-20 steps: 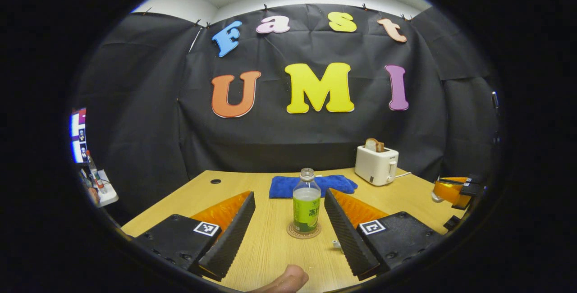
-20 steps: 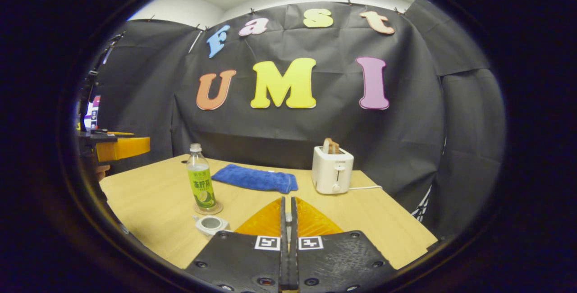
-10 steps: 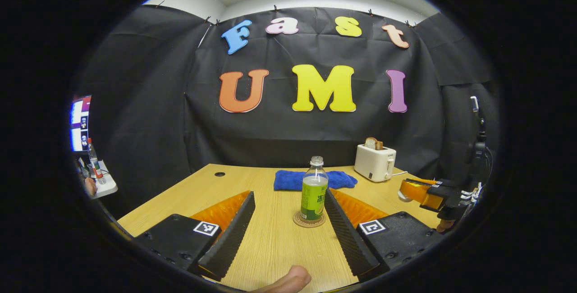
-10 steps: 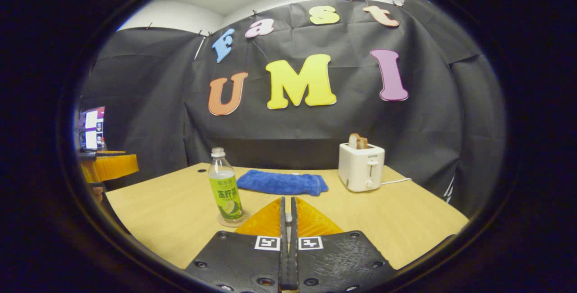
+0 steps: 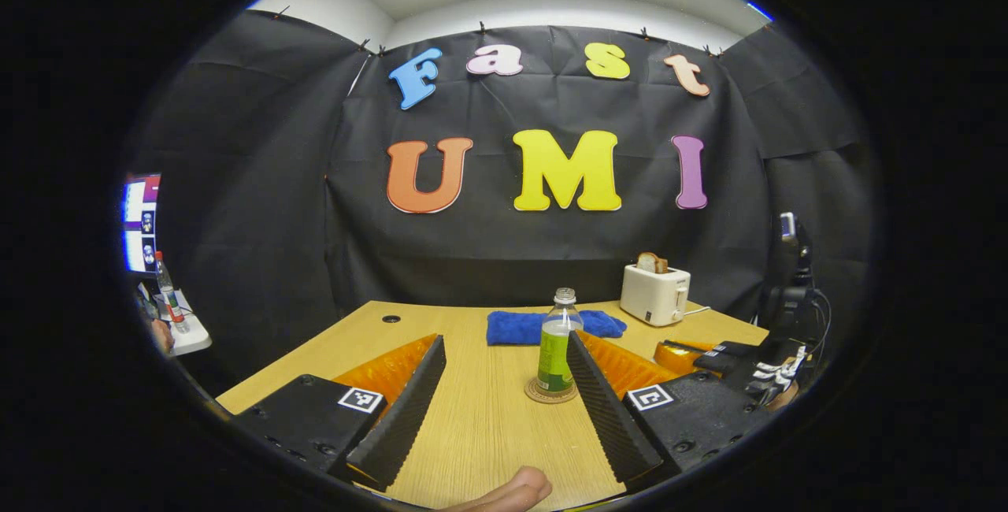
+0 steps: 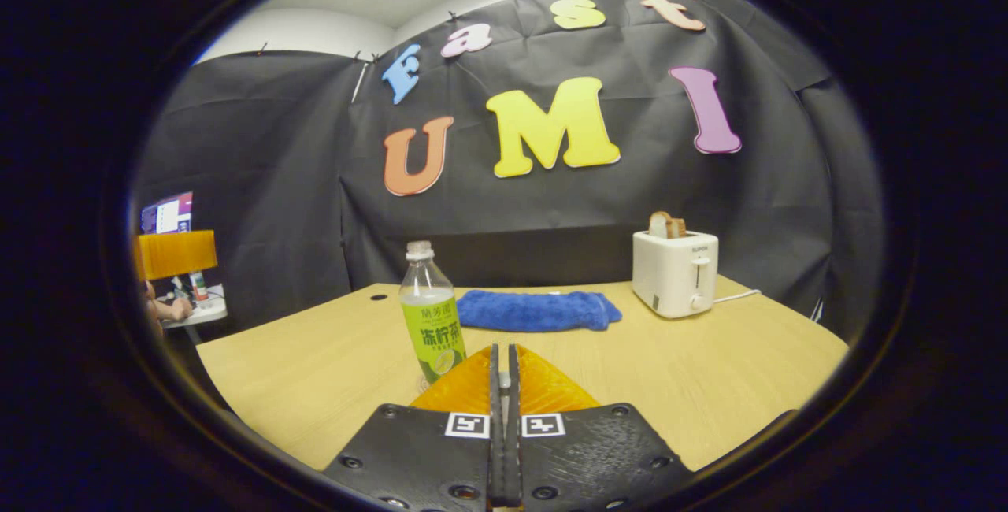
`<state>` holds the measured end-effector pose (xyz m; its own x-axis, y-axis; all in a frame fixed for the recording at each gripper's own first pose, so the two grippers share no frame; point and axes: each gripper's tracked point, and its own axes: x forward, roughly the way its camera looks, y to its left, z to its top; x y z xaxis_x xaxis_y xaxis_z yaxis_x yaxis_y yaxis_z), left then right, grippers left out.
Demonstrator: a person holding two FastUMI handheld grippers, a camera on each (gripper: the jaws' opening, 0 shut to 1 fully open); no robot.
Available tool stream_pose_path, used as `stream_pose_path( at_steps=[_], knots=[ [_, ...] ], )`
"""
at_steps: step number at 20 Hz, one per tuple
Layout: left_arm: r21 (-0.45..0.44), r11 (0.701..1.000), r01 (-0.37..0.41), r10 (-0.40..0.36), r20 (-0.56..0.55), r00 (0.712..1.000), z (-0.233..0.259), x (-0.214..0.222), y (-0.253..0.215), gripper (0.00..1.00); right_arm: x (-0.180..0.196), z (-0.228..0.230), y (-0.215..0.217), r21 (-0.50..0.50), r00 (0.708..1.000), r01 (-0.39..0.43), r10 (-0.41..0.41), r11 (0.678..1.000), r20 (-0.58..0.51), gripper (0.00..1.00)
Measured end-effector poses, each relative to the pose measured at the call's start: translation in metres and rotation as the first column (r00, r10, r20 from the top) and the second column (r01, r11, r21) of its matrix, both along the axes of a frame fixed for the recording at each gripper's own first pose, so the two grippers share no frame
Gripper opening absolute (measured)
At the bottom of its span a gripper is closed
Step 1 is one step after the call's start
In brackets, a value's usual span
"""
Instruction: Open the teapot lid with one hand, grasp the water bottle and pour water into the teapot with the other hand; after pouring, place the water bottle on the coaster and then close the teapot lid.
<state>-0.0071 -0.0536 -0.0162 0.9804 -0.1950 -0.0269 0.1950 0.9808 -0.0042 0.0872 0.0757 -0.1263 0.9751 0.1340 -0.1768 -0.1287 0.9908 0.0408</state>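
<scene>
A clear water bottle with a green label stands upright on a round coaster on the wooden table. My left gripper is open and held back from it; the bottle is just beyond the tip of its right finger. In the right gripper view the bottle rises left of my right gripper, whose fingers are pressed together with only a thin slit between them. The teapot lid they pinch is hidden under the tips. From the left gripper view, the right gripper hovers low over the table at the right.
A folded blue cloth lies behind the bottle. A white toaster with bread in it stands at the back right, its cord trailing right. A thumb rests at the near edge. A side shelf with small bottles sits off the table's left.
Both grippers drew back and turned. The teapot slid out of the right gripper view's bottom edge. In the left gripper view the right gripper sank lower and came nearer.
</scene>
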Motion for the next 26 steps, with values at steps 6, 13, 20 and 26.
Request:
stream_pose_path(
  at_steps=[6,13,20,26],
  knots=[
    [0.019,1.000,0.024,-0.024,0.009,1.000,0.000,-0.002,-0.004,0.97,0.009,-0.031,0.011,-0.029,0.999,-0.013,0.011,1.000,-0.051,0.00],
    [0.012,1.000,0.019,-0.018,-0.032,0.999,-0.012,0.004,-0.003,0.96,0.014,-0.037,0.015,-0.015,0.998,-0.027,0.027,1.000,-0.053,0.04],
    [0.011,1.000,0.012,-0.011,-0.040,0.999,-0.015,0.008,0.000,0.97,0.006,-0.017,0.017,-0.036,1.000,-0.023,0.023,0.999,-0.011,0.19],
    [0.015,1.000,0.010,-0.010,-0.031,0.999,-0.012,0.006,-0.001,0.97,-0.005,0.009,0.014,-0.034,1.000,-0.006,0.006,0.999,0.020,0.31]
  ],
)
